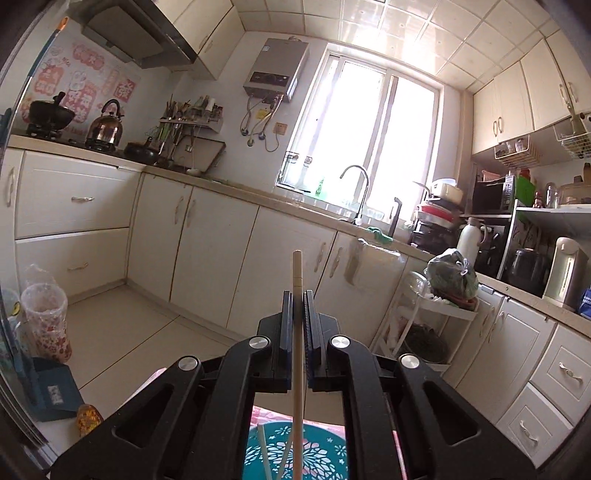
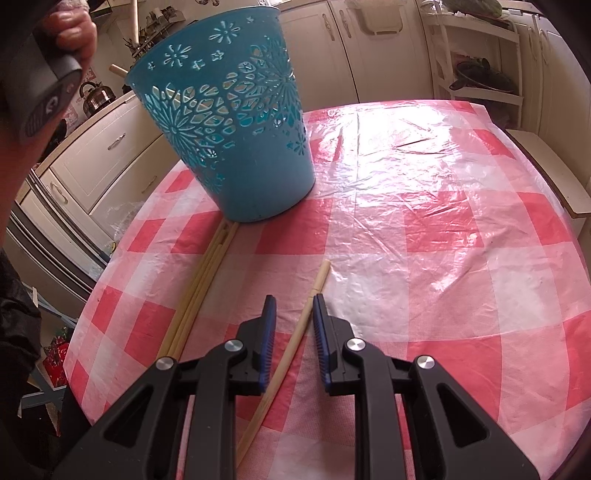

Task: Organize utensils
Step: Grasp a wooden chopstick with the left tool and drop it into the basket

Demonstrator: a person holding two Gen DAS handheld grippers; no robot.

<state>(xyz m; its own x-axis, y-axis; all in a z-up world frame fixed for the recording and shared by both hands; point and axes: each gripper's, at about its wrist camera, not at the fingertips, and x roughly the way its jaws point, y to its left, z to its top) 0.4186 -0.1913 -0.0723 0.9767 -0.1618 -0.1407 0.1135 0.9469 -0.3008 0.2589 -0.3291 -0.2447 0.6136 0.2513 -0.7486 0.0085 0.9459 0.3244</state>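
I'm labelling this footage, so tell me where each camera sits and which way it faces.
Left wrist: on the left tool, facing level across the kitchen toward the window; its fingers clamp a chopstick above the blue basket.
Right wrist: on the right tool, angled down at the checked tablecloth; a lone chopstick lies between its parted fingers, and a hand shows top left.
Shared: the basket.

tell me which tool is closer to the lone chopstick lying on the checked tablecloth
Right. The right tool is low over the table with that lone chopstick between its fingers, beside the right pad. The left tool is up above the blue basket, clamped on another chopstick.
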